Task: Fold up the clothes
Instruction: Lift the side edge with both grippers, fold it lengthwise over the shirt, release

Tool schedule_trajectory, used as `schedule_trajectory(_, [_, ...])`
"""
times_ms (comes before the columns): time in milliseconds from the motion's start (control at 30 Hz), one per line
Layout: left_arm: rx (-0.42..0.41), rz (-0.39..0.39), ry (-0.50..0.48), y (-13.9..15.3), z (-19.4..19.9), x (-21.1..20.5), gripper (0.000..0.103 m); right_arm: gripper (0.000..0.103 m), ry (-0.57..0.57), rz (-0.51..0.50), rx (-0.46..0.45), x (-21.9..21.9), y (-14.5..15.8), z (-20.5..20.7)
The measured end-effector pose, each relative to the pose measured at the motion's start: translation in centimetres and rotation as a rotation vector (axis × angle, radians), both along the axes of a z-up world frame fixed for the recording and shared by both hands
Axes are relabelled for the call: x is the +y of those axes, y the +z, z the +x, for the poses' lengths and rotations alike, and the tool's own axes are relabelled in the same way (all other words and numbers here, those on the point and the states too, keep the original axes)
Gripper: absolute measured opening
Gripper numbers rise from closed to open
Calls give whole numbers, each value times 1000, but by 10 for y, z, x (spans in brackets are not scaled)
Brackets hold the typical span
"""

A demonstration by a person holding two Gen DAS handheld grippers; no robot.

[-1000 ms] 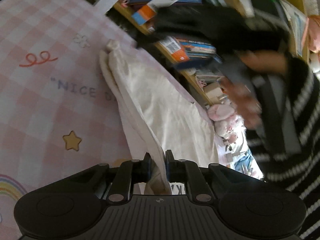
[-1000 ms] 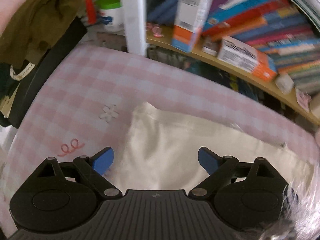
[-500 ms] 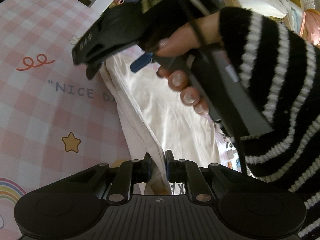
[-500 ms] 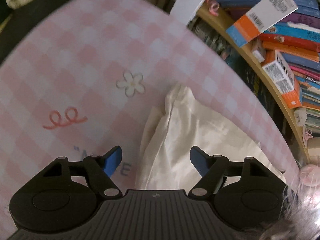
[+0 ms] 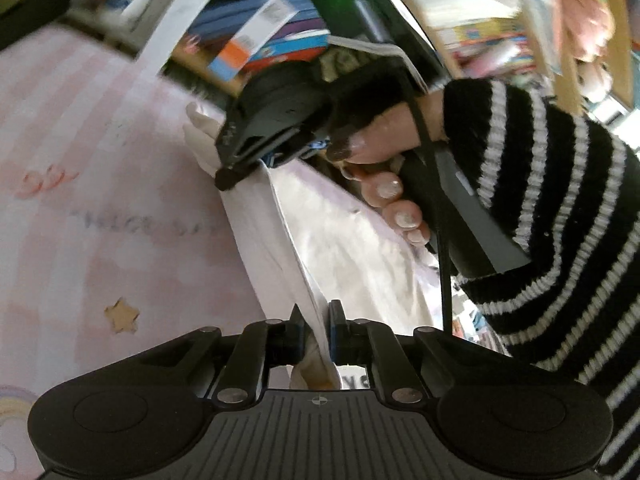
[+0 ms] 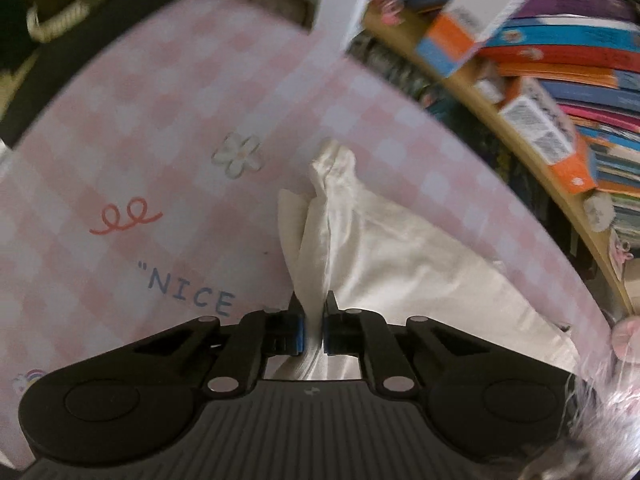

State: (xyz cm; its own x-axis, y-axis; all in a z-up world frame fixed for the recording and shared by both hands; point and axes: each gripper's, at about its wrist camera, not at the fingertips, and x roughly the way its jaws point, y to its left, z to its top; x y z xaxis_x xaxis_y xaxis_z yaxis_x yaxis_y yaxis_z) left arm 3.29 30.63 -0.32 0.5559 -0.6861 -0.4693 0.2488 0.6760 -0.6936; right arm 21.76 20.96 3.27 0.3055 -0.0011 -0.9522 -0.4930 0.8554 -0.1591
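Note:
A cream white garment (image 5: pixel 344 248) lies on a pink checked cloth (image 5: pixel 100 216), its long folded edge raised. My left gripper (image 5: pixel 318 318) is shut on the near end of that edge. My right gripper (image 6: pixel 313 312) is shut on the same edge of the garment (image 6: pixel 384 248), near its far bunched corner (image 6: pixel 334 164). In the left wrist view the right gripper (image 5: pixel 256 156) shows from the side, held by a hand in a striped sleeve, pinching the cloth.
The pink cloth (image 6: pixel 140 152) carries a flower, a red squiggle and the words "NICE". A wooden shelf (image 6: pixel 532 152) packed with books and boxes runs along the far right edge. A white post (image 6: pixel 344 4) stands at the back.
My right gripper came down over the garment's far folded edge and shut on it. My left gripper kept its hold on the near end.

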Motion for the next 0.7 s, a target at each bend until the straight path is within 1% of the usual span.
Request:
schedule_trajectory(133, [-43,-2,-54,16,12,-21,9,7,-25,43,-67,-39,34,-6])
schedule_trajectory(300, [-95,4,-116,35,16,-63,9,7,-72,86,-127,-103,61,-14])
schedule_trajectory(400, [-111,13,-140,39,14,-92,9,7,-93,120,-146,-146,69,-21])
schedule_trajectory(500, [-124,38,-148,44,12,-126,9,7,-93,163,-162,-191,72,-27])
schedule_trajectory(600, [-122,66,-130,48,11,-169,9,7,-78,214,-180,-241,72,-31])
schedule_trajectory(700, [-113,86,-112,50,8,-202,9,7,-59,267,-189,-284,73,-38])
